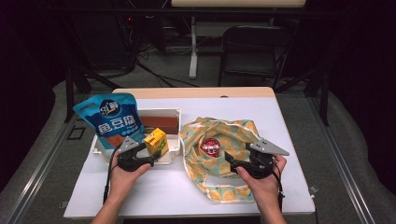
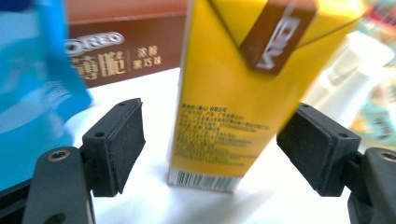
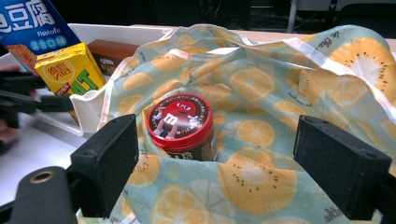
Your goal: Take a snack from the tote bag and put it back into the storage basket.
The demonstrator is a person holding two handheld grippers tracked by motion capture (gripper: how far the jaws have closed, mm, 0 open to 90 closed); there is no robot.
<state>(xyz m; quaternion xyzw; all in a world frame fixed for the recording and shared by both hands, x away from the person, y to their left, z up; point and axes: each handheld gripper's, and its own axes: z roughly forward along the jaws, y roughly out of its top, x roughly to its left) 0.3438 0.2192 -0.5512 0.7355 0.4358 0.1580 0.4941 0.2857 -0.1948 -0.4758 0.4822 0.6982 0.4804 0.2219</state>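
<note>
A yellow drink carton (image 1: 156, 141) (image 2: 233, 93) stands upright on the white tray (image 1: 173, 154), at its near right corner. My left gripper (image 1: 148, 157) (image 2: 219, 149) is open, with a jaw on each side of the carton. A gap shows beside the left pad (image 2: 123, 144). A fruit-print cloth bag (image 1: 224, 135) (image 3: 280, 74) lies open to the right. A red-lidded candy jar (image 1: 210, 146) (image 3: 181, 123) stands inside it. My right gripper (image 1: 229, 160) (image 3: 219, 163) is open at the bag's near edge, with nothing between its pads.
A blue snack pouch (image 1: 109, 119) (image 3: 32, 23) leans at the tray's left end. A brown biscuit box (image 1: 159, 124) (image 2: 121, 51) lies along the tray's back. A chair and table legs stand beyond the far edge.
</note>
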